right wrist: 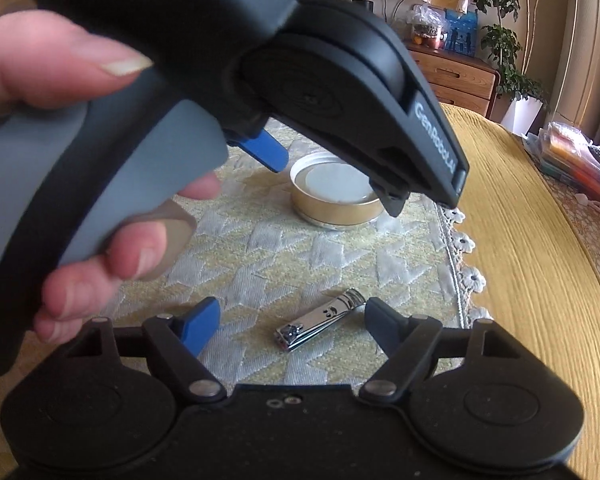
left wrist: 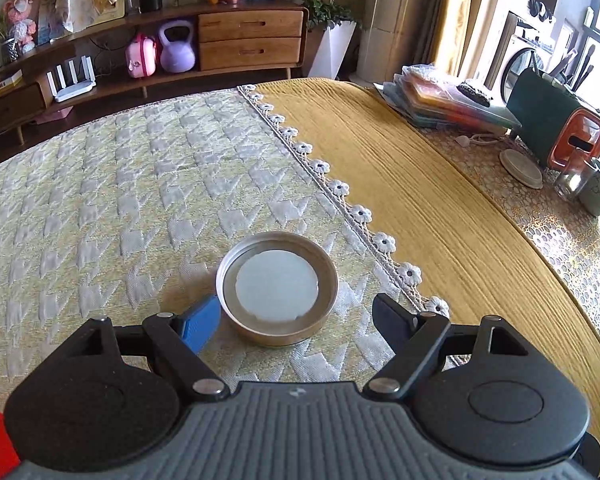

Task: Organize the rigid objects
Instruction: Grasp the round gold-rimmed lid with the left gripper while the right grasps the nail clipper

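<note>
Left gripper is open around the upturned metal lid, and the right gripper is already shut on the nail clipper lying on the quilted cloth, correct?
Not quite. The right gripper is open: in the right wrist view its jaws stand either side of the nail clipper without pressing it. The rest holds: the left gripper is open around the upturned metal lid, and the clipper lies on the quilted cloth.

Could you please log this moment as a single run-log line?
left claw: open, straddling upturned jar lid | right claw: open, around nail clipper, pads clear | both on quilted cloth
</note>
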A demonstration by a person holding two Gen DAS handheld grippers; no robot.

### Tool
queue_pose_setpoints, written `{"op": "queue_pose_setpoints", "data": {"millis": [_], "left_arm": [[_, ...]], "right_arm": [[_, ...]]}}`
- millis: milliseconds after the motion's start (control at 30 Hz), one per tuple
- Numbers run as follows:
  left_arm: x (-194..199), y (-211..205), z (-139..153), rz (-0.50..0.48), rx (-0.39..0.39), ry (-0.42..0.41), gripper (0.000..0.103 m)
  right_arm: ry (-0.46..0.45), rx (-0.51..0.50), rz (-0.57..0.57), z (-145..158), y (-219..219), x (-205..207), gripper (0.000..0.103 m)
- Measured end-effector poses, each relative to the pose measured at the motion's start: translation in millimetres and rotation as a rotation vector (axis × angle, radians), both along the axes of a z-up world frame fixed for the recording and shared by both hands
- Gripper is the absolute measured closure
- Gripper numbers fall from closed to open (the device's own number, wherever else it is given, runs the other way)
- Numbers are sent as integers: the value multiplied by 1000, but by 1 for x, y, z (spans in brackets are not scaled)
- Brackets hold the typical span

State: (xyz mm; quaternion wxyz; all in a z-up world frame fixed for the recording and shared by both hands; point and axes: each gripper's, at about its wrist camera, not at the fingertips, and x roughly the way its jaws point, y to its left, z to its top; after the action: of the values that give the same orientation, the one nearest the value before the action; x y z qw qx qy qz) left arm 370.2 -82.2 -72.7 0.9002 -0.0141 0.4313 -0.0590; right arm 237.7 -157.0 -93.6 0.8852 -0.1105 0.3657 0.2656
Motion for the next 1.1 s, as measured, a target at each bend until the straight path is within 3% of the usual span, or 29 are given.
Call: {"op": "queue_pose_setpoints", "data": {"millis": [400,567,867,967,1100], "left_arm": [[26,5,-22,28,33,38,19],[28,8,-26,26,37,35,19],[27,3,-28,19,75,8,20],[25,4,-27,16,82,-4,20],[19,5,-25,16,96,-11,26]], "right_arm": [[-17,21,13,-1,-6,-6,29],[-26,32,-2,0,-16,-9,43],[-31,53,-53,3,-32,-5,81],[-30,61,-73,3,-35,-1,89],[-29,70,-105,3,-39,-1,92]]}}
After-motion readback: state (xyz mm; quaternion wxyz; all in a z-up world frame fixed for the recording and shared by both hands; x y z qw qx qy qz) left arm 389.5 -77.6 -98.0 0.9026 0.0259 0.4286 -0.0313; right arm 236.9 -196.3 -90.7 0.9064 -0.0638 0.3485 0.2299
